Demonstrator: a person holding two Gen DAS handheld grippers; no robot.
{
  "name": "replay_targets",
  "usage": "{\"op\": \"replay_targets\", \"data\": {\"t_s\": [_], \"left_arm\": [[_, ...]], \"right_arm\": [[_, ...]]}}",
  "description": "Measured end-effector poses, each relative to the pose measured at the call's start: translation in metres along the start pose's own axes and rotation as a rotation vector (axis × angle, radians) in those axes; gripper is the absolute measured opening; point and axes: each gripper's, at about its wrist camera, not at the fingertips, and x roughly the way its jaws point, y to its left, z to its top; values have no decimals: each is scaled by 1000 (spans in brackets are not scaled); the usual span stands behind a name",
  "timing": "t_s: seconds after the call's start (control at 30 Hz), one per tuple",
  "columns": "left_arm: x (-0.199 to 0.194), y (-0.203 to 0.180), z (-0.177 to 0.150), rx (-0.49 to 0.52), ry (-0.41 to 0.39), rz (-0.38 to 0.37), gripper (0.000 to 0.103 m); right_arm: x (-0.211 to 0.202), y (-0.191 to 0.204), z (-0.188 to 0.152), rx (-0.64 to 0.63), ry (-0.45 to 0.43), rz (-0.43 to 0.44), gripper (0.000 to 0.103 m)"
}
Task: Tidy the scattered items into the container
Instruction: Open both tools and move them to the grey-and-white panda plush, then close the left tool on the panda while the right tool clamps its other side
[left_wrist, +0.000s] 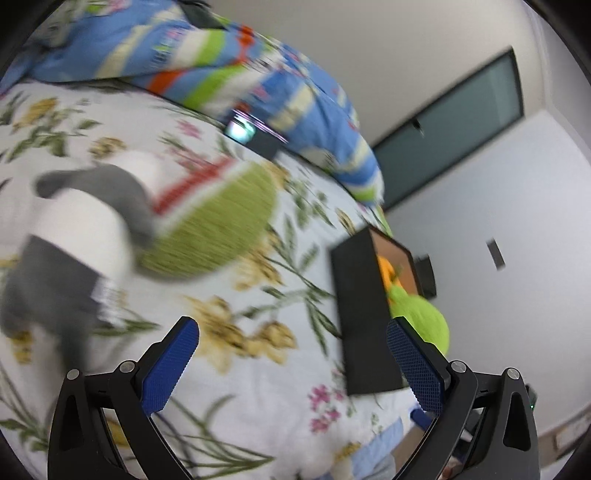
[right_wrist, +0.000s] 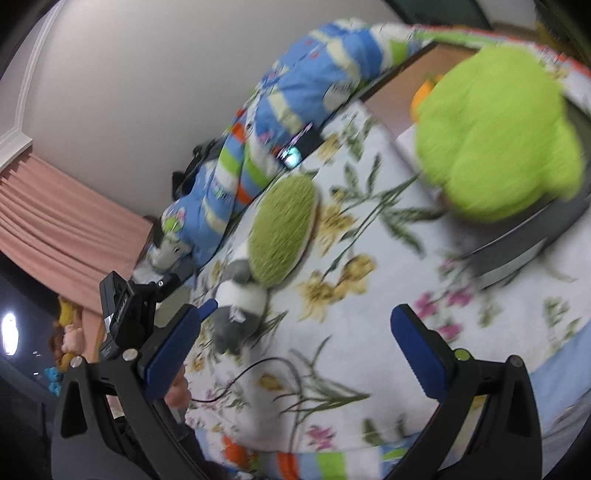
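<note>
A black open box (left_wrist: 362, 314) stands on the floral bedsheet at the right, with a bright green plush (left_wrist: 421, 321) and something orange (left_wrist: 388, 273) inside. In the right wrist view the same green plush (right_wrist: 498, 133) bulges out of the box (right_wrist: 517, 240). A green watermelon-slice plush (left_wrist: 214, 229) (right_wrist: 284, 229) lies mid-bed, touching a grey and white plush animal (left_wrist: 85, 229) (right_wrist: 240, 295). My left gripper (left_wrist: 291, 326) is open over bare sheet, left of the box. My right gripper (right_wrist: 295, 312) is open and holds nothing, with the plush animal beyond its left finger.
A crumpled blue striped quilt (left_wrist: 221, 74) runs along the far side of the bed. A small black device with a lit screen (left_wrist: 251, 136) (right_wrist: 299, 151) lies at the quilt's edge. A thin black cable (right_wrist: 240, 376) crosses the sheet. Pink curtains (right_wrist: 55, 214) hang at the left.
</note>
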Motion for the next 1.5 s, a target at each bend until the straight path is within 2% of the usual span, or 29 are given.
{"op": "replay_targets", "data": {"t_s": [0.07, 0.2, 0.37, 0.63, 0.8, 0.93, 1.03, 1.17, 1.27, 1.4, 1.5], "left_arm": [[-8, 23, 9, -37, -12, 23, 101], [-19, 66, 28, -68, -2, 134, 101], [-23, 111, 43, -74, 73, 257, 101], [-8, 157, 55, -109, 162, 330, 101], [13, 177, 62, -123, 251, 306, 101], [21, 186, 67, -160, 261, 247, 101], [27, 192, 72, -189, 268, 220, 101], [37, 201, 76, -253, 276, 138, 101], [45, 203, 76, -282, 281, 103, 101], [54, 210, 75, -330, 289, 45, 101], [60, 215, 75, -371, 300, 35, 101]], "right_arm": [[18, 8, -5, -1, 40, 10, 103], [54, 21, -12, 4, 123, 23, 103], [104, 26, -18, 57, 226, 80, 103], [189, 30, -30, 176, 354, 182, 103], [236, 40, -32, 209, 406, 242, 103], [264, 51, -34, 171, 414, 244, 103], [282, 48, -37, 214, 419, 280, 103], [299, 44, -39, 256, 420, 337, 103], [314, 43, -41, 275, 440, 368, 103], [338, 46, -46, 267, 473, 351, 103], [351, 56, -52, 207, 501, 342, 103]]}}
